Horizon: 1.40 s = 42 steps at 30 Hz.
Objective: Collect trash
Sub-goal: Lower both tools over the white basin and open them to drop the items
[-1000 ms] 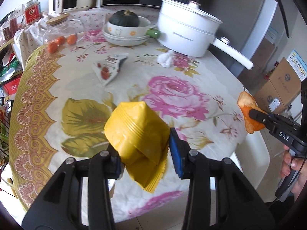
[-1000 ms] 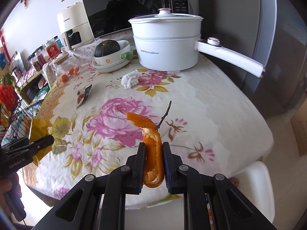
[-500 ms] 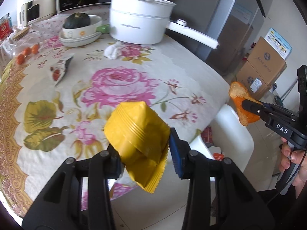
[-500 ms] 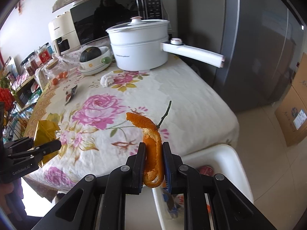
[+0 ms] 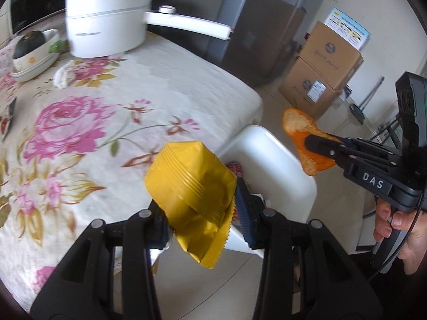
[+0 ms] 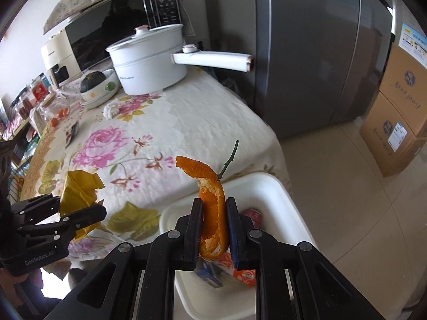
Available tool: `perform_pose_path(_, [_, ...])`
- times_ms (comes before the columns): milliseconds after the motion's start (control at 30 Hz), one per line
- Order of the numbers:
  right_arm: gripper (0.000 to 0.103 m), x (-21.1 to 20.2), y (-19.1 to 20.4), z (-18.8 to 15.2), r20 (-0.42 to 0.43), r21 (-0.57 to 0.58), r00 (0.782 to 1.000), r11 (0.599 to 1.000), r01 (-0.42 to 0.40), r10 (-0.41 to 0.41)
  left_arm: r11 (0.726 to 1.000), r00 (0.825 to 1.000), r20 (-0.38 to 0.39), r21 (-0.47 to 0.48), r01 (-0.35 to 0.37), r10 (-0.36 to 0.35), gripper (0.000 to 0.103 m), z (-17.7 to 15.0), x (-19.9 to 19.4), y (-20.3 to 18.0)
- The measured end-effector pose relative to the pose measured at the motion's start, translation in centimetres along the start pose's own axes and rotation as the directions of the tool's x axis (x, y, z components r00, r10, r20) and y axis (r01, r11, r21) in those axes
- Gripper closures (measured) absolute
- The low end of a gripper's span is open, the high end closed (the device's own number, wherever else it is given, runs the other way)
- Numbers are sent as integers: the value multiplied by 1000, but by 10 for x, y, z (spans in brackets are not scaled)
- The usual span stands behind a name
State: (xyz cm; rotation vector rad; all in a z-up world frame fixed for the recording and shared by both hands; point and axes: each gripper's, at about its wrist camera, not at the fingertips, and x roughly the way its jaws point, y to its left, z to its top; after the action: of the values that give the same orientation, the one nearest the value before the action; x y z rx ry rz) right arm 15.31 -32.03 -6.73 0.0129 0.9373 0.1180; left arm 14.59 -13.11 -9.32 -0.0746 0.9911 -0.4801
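Observation:
My left gripper (image 5: pixel 202 213) is shut on a crumpled yellow wrapper (image 5: pixel 190 186), held over the table's near edge beside a white bin (image 5: pixel 283 165) on the floor. In the right wrist view the same wrapper (image 6: pixel 77 194) shows at the left. My right gripper (image 6: pixel 213 226) is shut on a curl of orange peel (image 6: pixel 210 210) with a thin stalk, held above the white bin (image 6: pixel 269 186). Packets and a red can lie inside the bin. The peel (image 5: pixel 307 144) also shows at the right of the left wrist view.
The floral-clothed table (image 5: pixel 160 80) carries a white pot with a long handle (image 6: pixel 149 58), a bowl with a dark squash (image 6: pixel 96 85), a crumpled tissue (image 6: pixel 112 108) and a small packet (image 6: pixel 72 132). Cardboard boxes (image 6: pixel 397 112) and a grey fridge (image 6: pixel 307 53) stand beyond.
Both grippers swung right off the table toward the white bin, keeping hold of the wrapper and the peel. The bin has come into view below them.

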Motion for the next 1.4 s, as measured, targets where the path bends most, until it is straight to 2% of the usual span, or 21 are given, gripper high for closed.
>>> perform_pose_path(233, [85, 4, -33, -14, -44, 20, 998, 999, 44, -44, 996, 996, -62, 65, 64, -60, 59, -1, 30, -35])
perform_pose_path(567, [85, 8, -64, -29, -91, 42, 992, 995, 89, -85, 987, 988, -127, 124, 106, -90, 59, -6, 59, -65])
perform_pose_path(600, [85, 8, -66, -30, -95, 42, 992, 995, 92, -87, 986, 987, -133, 125, 107, -90, 56, -6, 61, -67])
perform_pose_path(667, [85, 8, -69, -32, -100, 43, 991, 994, 96, -92, 987, 984, -155, 117, 109, -90, 39, -6, 65, -68])
perform_pose_path(700, [85, 8, -71, -33, -102, 43, 990, 994, 99, -94, 989, 985, -153, 111, 95, -77, 27, -6, 66, -68])
perform_pose_path(733, [85, 8, -73, -34, -105, 44, 990, 994, 101, -96, 991, 987, -148, 110, 78, -61, 21, -6, 65, -68])
perform_pose_path(900, [85, 9, -77, -35, -113, 51, 989, 993, 106, -100, 991, 989, -148, 133, 17, 3, 14, -3, 61, -64])
perform_pose_path(1033, [84, 8, -77, -34, -113, 52, 989, 994, 99, -93, 994, 989, -145, 108, -23, 39, 7, -4, 54, -48])
perform_pose_path(1400, [83, 15, -65, -29, -116, 43, 988, 994, 103, -98, 995, 990, -114, 55, -80, 86, 2, -5, 25, -9])
